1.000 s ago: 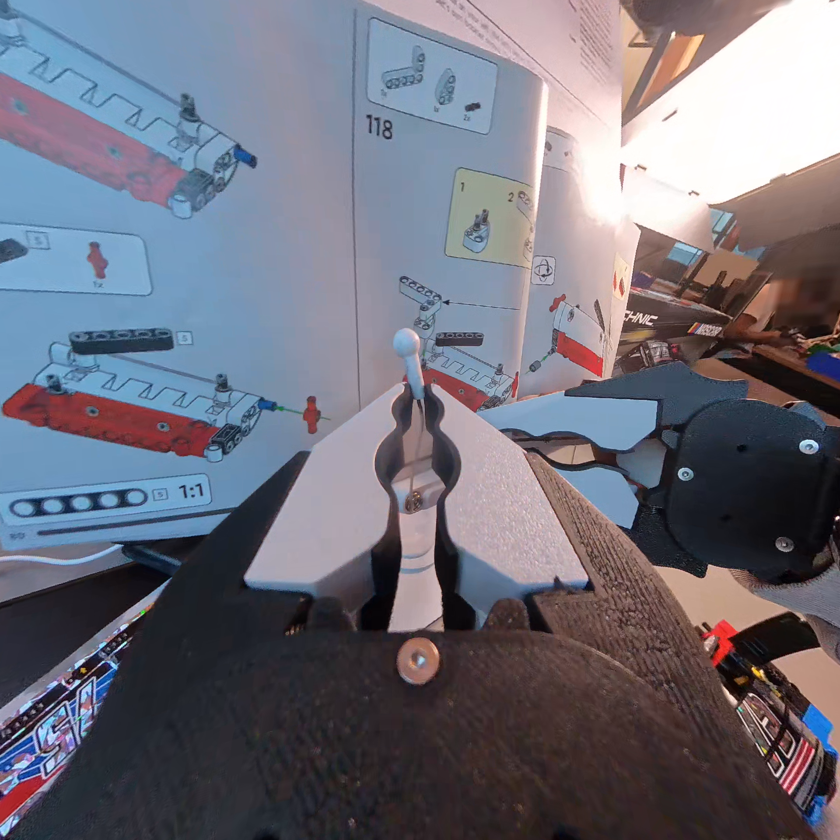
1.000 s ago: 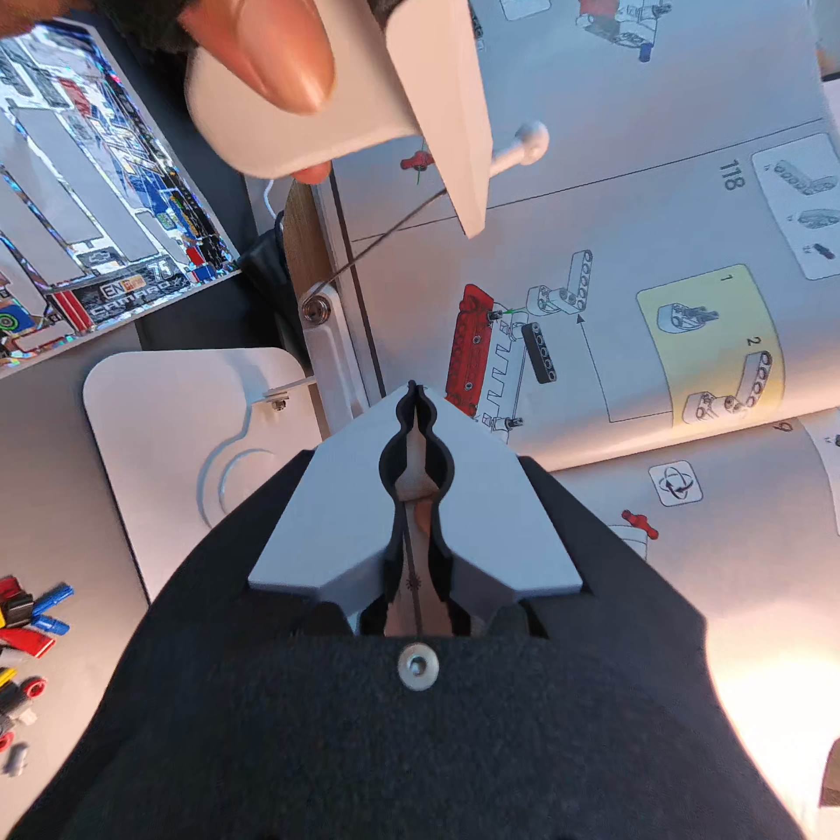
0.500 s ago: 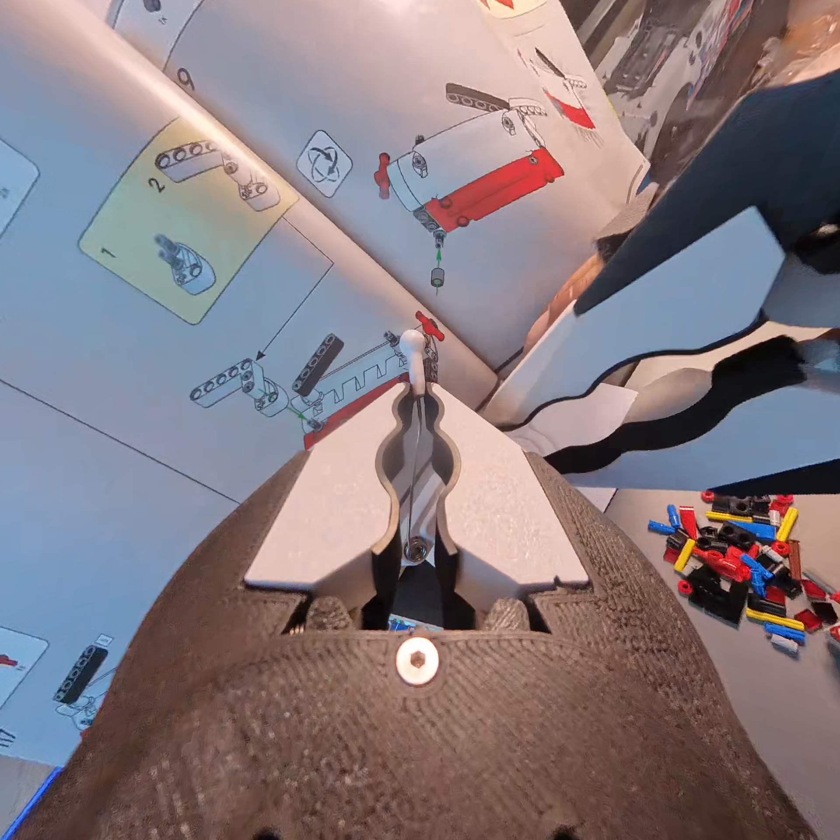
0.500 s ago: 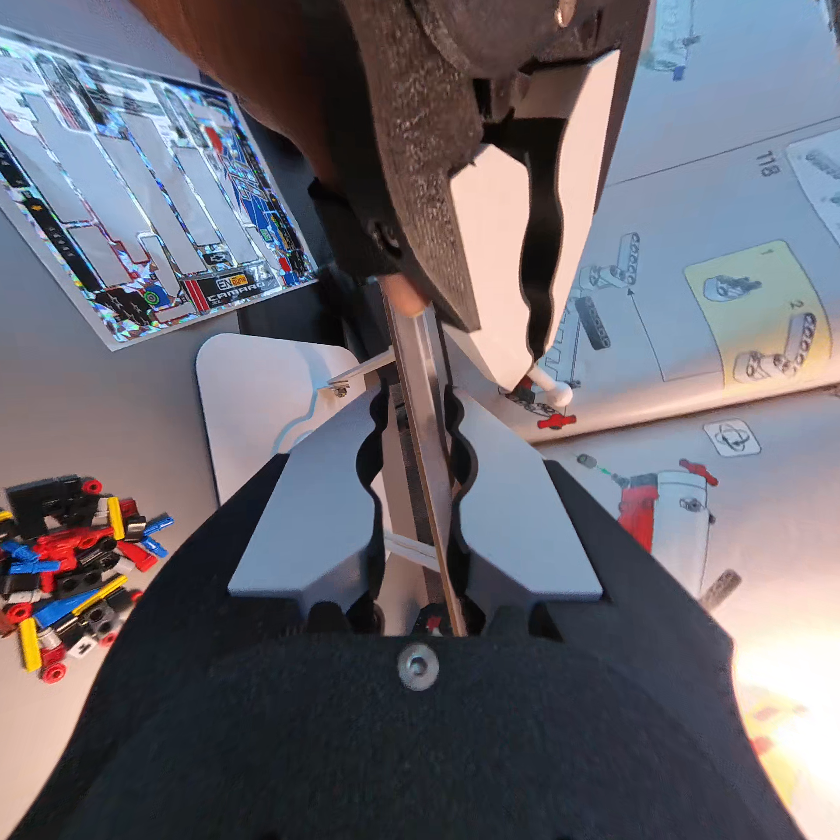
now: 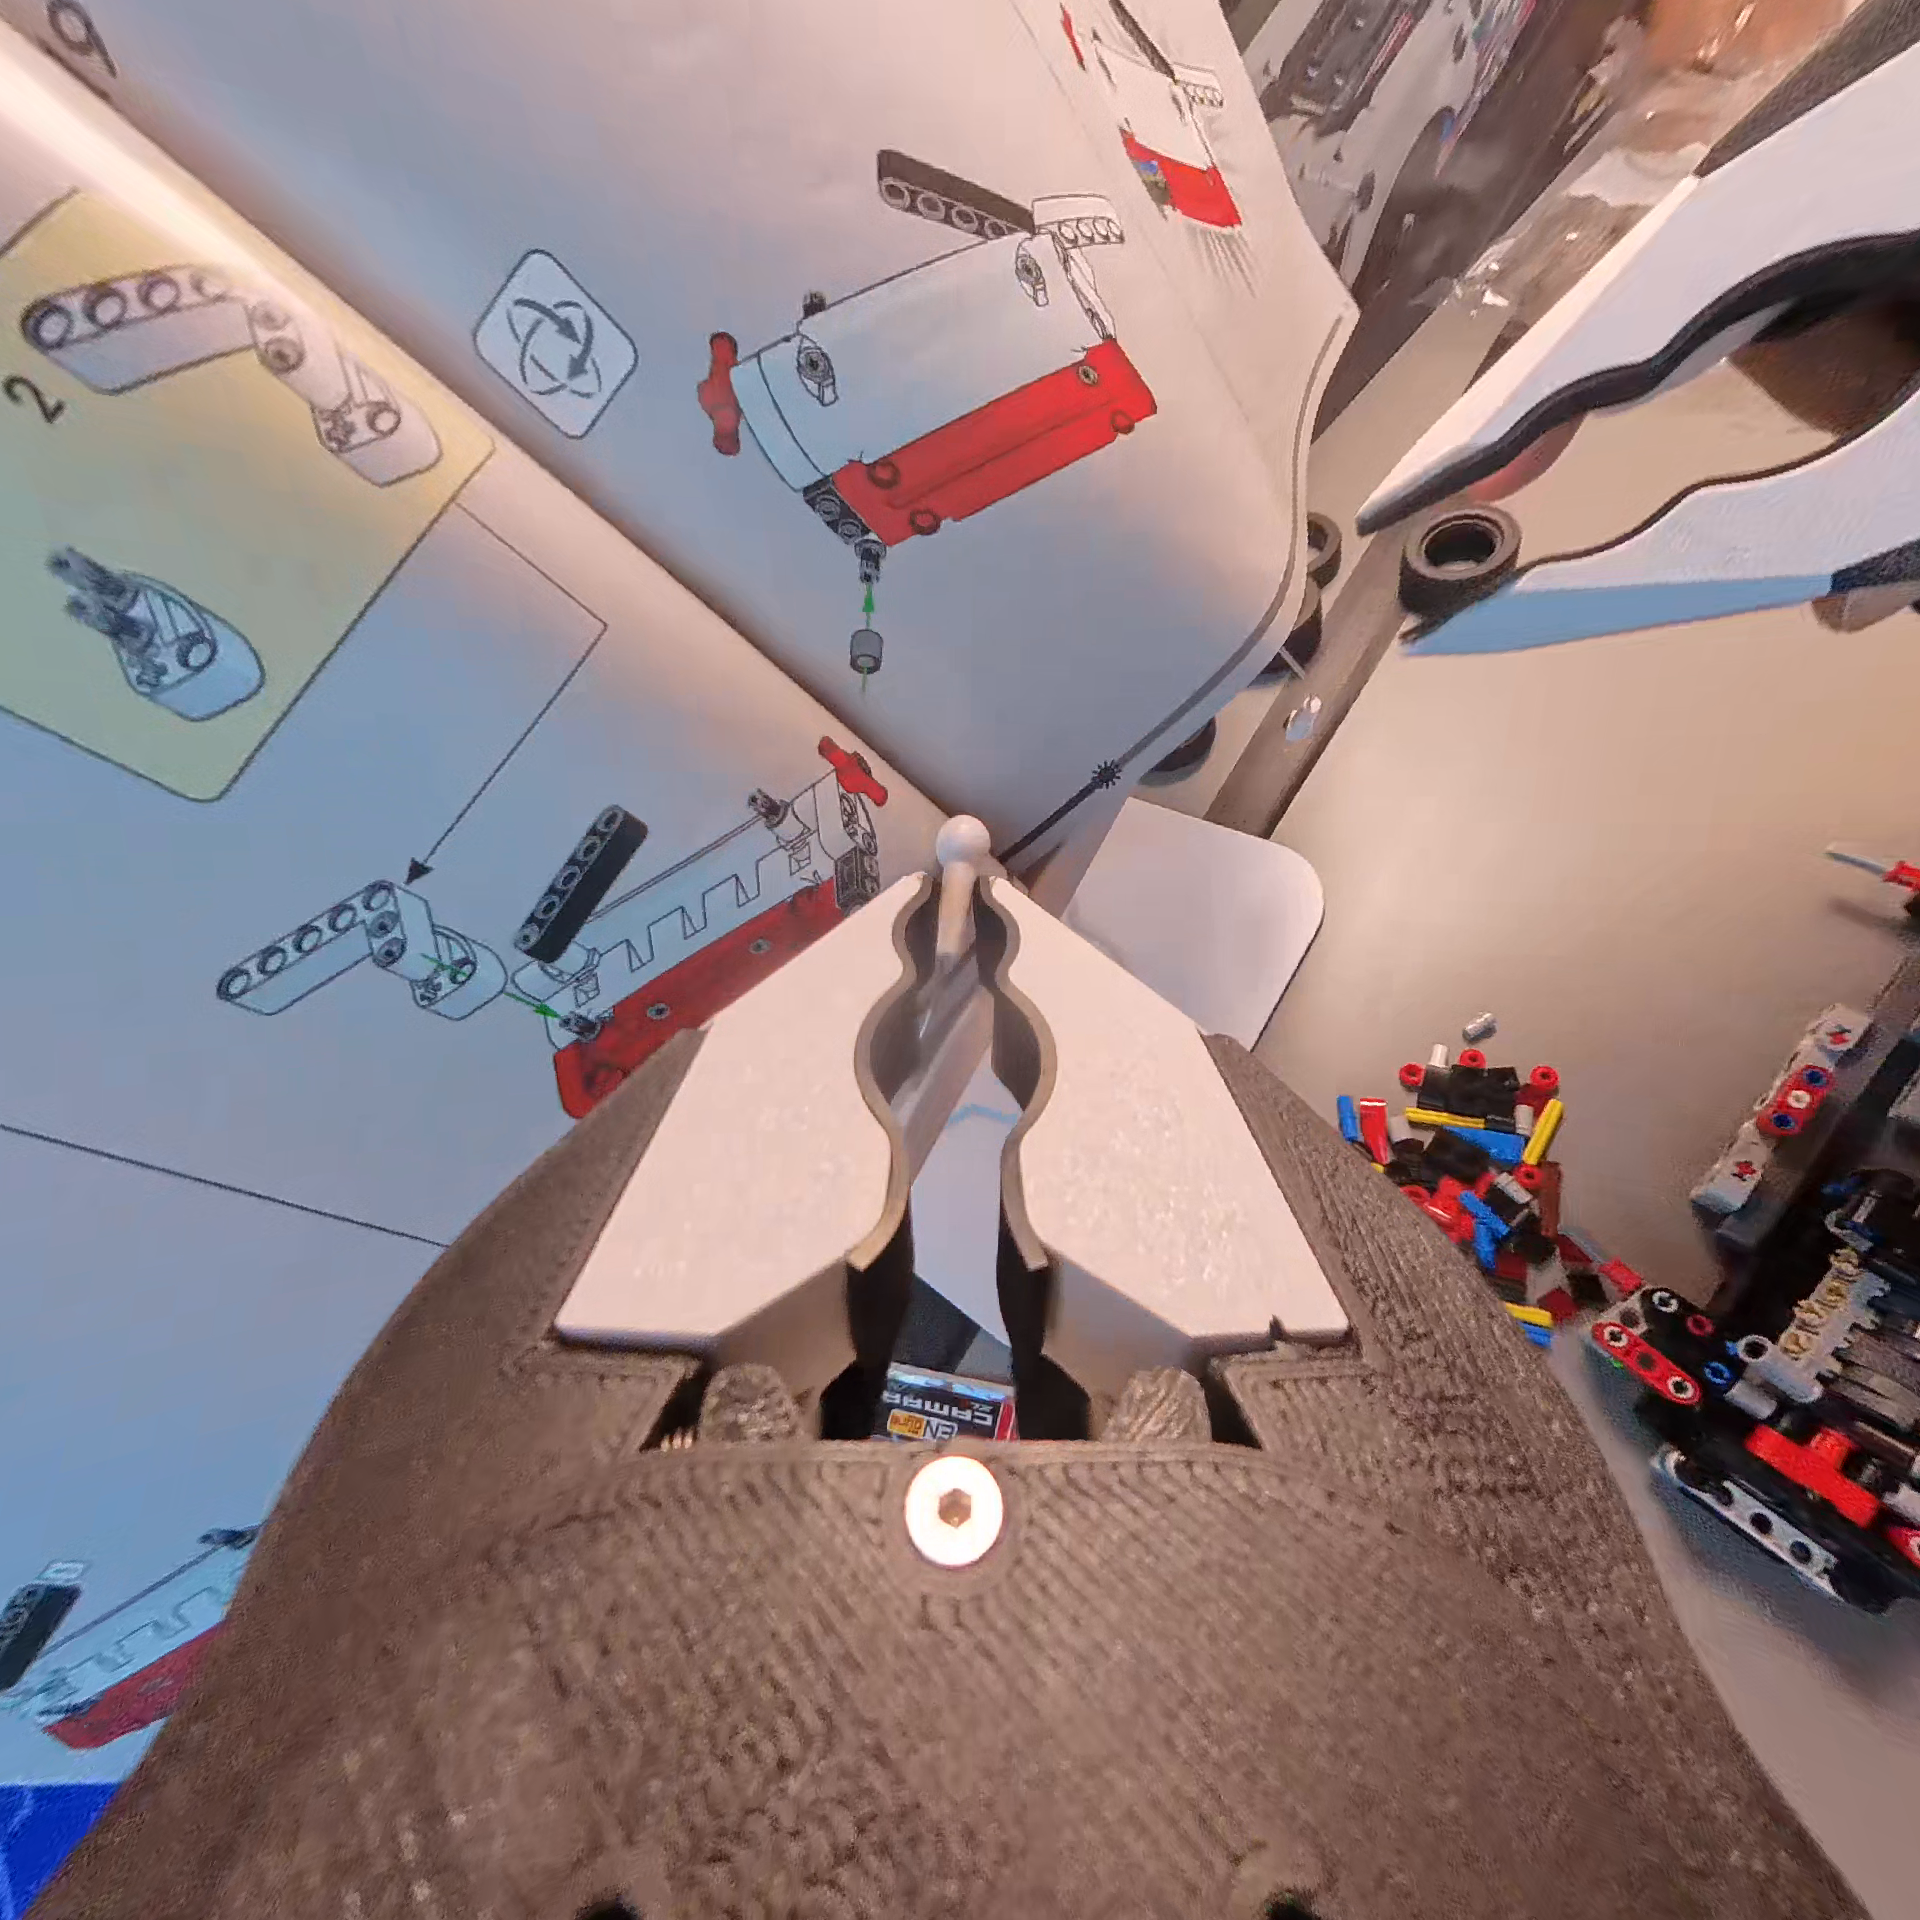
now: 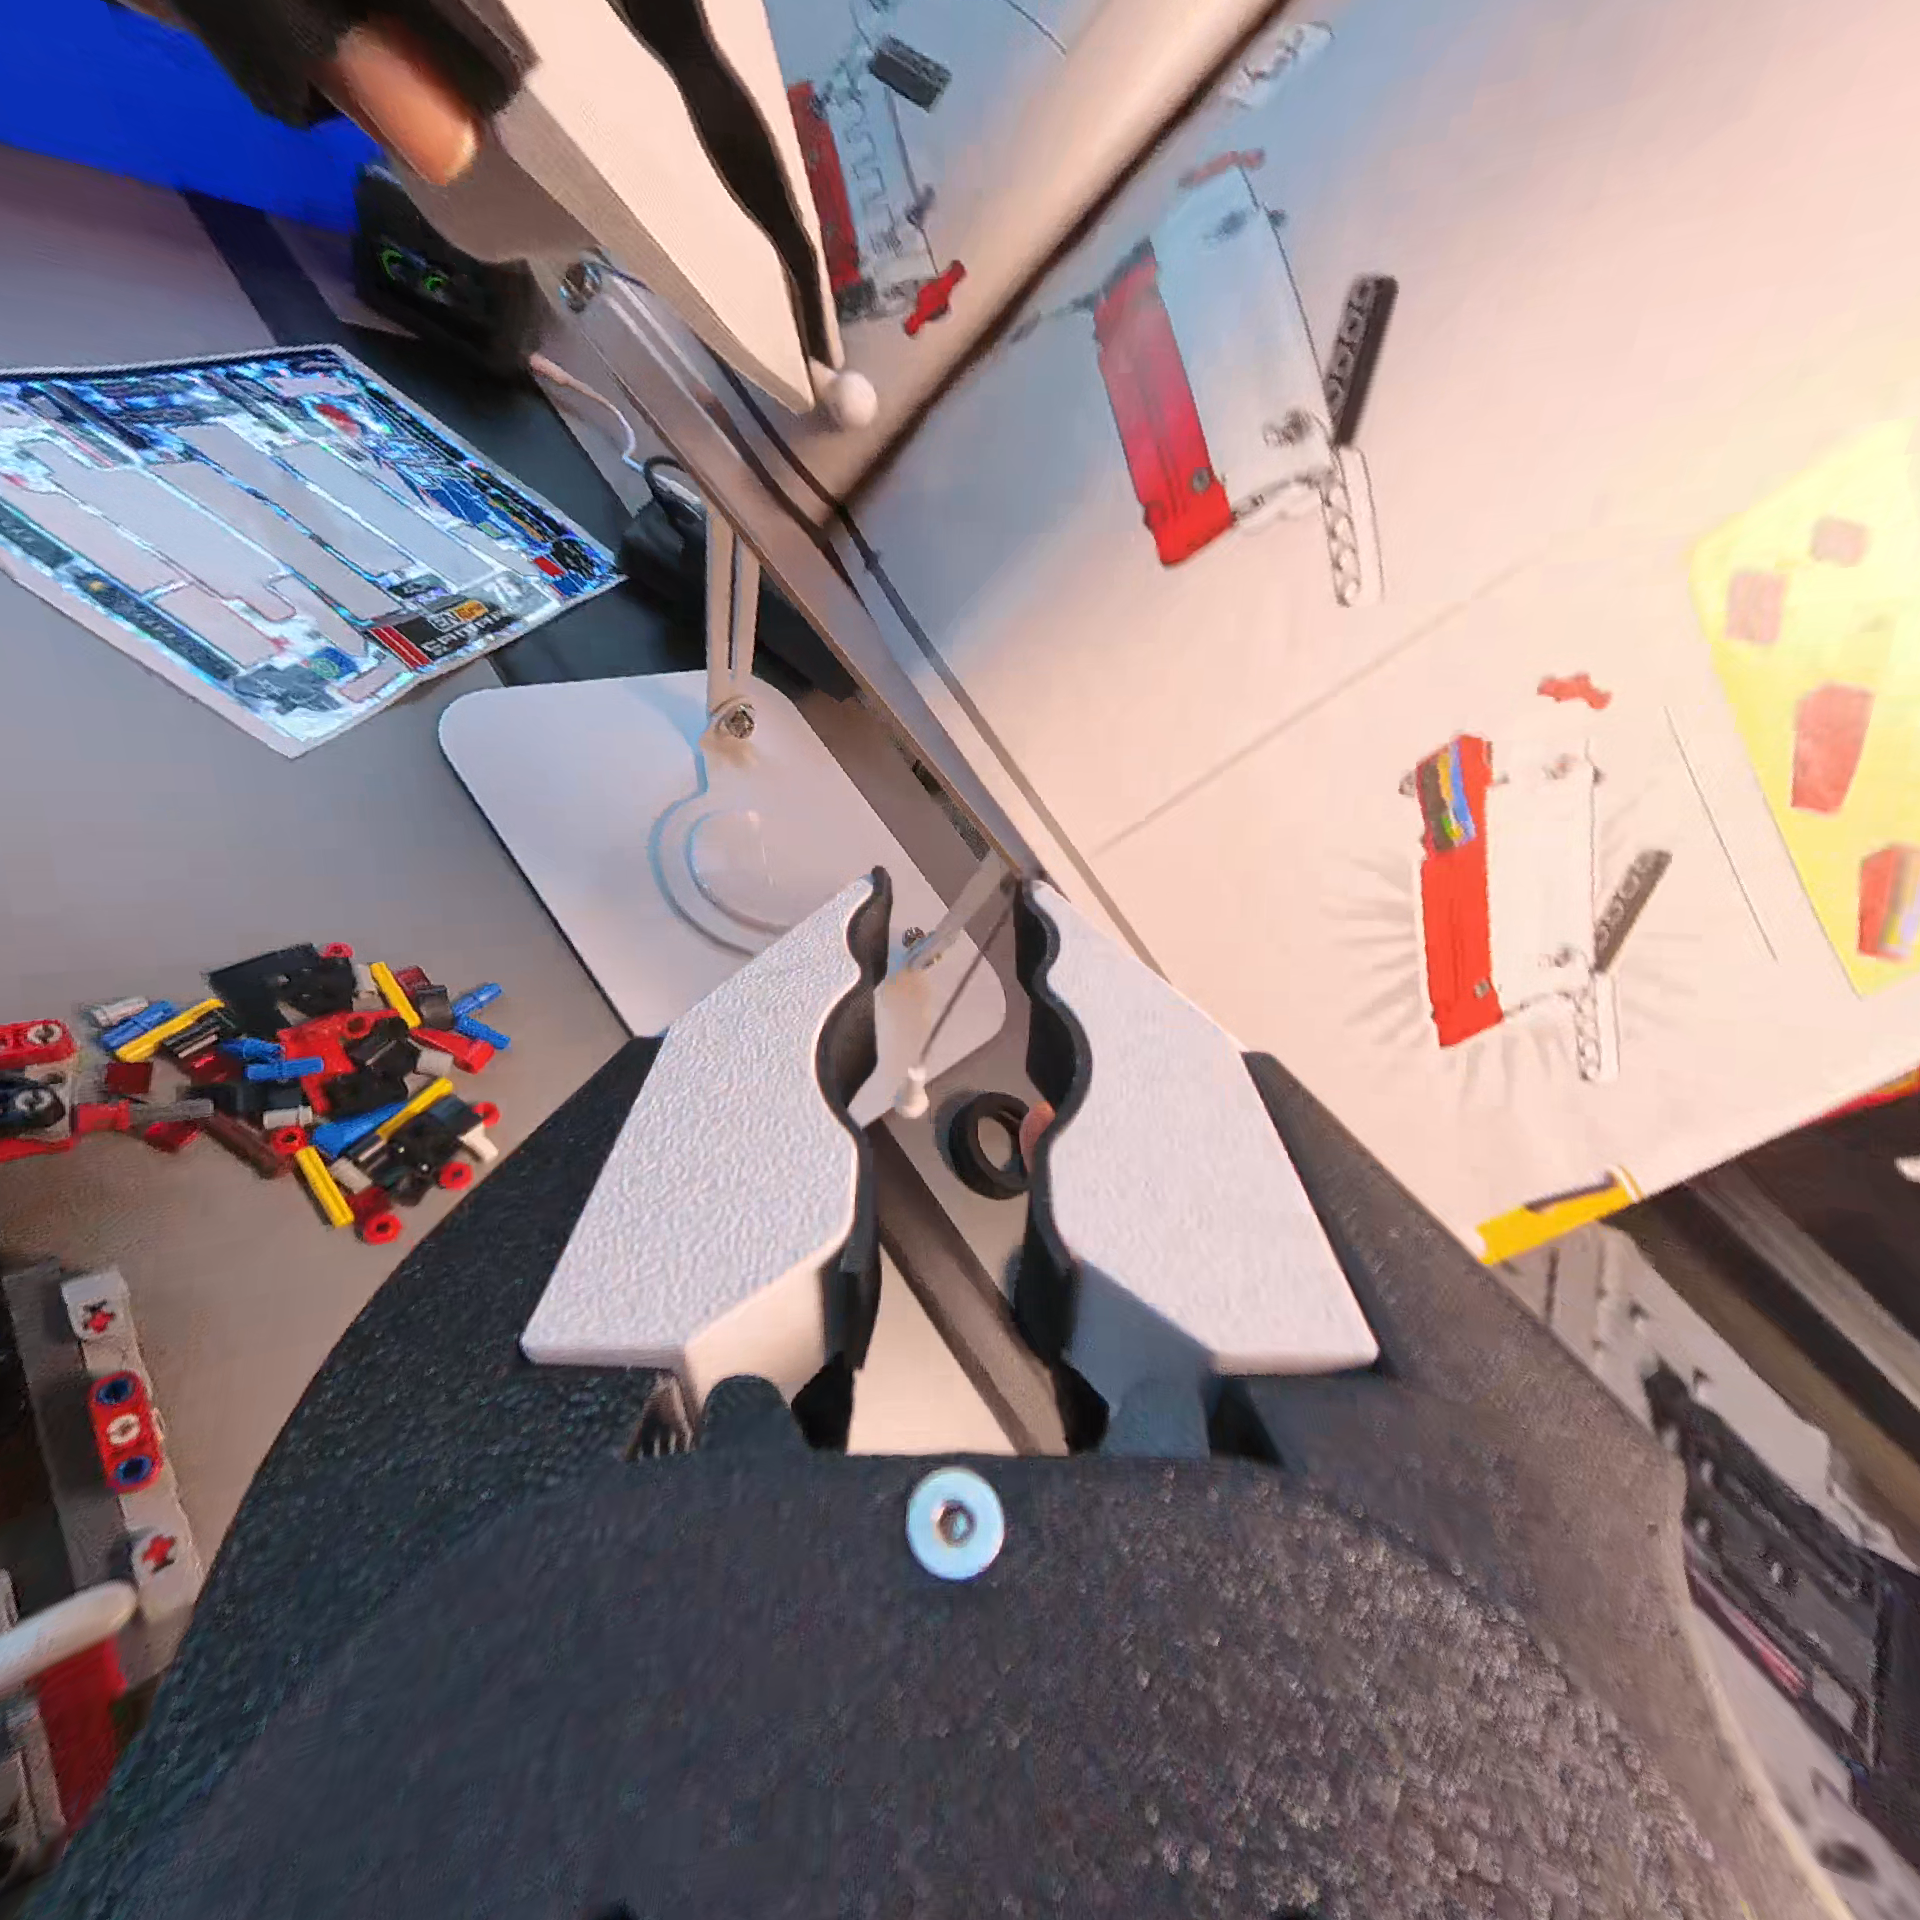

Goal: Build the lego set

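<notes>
The open instruction booklet (image 5: 623, 520) stands on a metal book stand (image 6: 582, 790). My left gripper (image 5: 956, 883) is shut on the stand's white ball-tipped page-holder pin (image 5: 961, 836), at the booklet's lower edge. In the right wrist view the same gripper (image 6: 821, 384) and pin (image 6: 854, 395) show at the top. My right gripper (image 6: 951, 883) is open and holds nothing. Its jaws stand either side of the stand's ledge and a second thin page-holder wire (image 6: 914, 1091). It shows in the left wrist view (image 5: 1382, 582) at the upper right.
A pile of small loose Lego pieces (image 6: 312, 1081) lies on the grey table, also seen in the left wrist view (image 5: 1475, 1174). A partly built car (image 5: 1787, 1382) sits at the right. A sticker sheet (image 6: 260, 520) lies at the back left. A black tyre (image 6: 982, 1132) lies by the stand. The partly built car (image 5: 1787, 1382) sits 20 cm or so from the ends of my right fingers.
My right gripper went from shut to open and dropped to the stand's lower ledge. My left gripper kept hold of the pin and swung down across the booklet.
</notes>
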Available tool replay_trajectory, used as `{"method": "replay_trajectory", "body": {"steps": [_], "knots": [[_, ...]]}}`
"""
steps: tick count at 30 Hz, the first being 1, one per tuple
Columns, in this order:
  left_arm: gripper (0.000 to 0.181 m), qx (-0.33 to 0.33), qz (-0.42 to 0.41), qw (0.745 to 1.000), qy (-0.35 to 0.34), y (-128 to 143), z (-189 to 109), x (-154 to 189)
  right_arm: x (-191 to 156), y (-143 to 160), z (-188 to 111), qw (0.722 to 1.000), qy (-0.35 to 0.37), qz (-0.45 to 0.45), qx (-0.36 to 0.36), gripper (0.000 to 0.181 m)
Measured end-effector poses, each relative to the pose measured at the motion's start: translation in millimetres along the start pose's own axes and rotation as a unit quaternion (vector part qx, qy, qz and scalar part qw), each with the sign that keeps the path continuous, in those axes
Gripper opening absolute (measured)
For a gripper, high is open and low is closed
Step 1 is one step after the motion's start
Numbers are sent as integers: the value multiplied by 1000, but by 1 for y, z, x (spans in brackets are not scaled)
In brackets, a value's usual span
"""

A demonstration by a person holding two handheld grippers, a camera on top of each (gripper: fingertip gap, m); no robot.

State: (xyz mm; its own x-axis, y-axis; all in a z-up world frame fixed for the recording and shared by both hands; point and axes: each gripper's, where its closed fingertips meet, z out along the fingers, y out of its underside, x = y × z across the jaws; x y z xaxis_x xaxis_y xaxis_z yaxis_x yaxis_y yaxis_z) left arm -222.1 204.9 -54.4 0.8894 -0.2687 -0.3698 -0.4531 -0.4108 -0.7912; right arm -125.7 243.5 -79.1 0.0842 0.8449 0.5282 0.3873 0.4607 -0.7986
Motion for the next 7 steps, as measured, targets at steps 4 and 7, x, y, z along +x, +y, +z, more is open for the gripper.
{"method": "replay_trajectory", "body": {"steps": [4,7], "knots": [[10,40,40,998,-12,-25,-8,15,18,29,-10,999,33,-3,-25,22],[15,36,70,997,1,-39,0,35,15,50,-1,998,22,6,-56,25]]}}
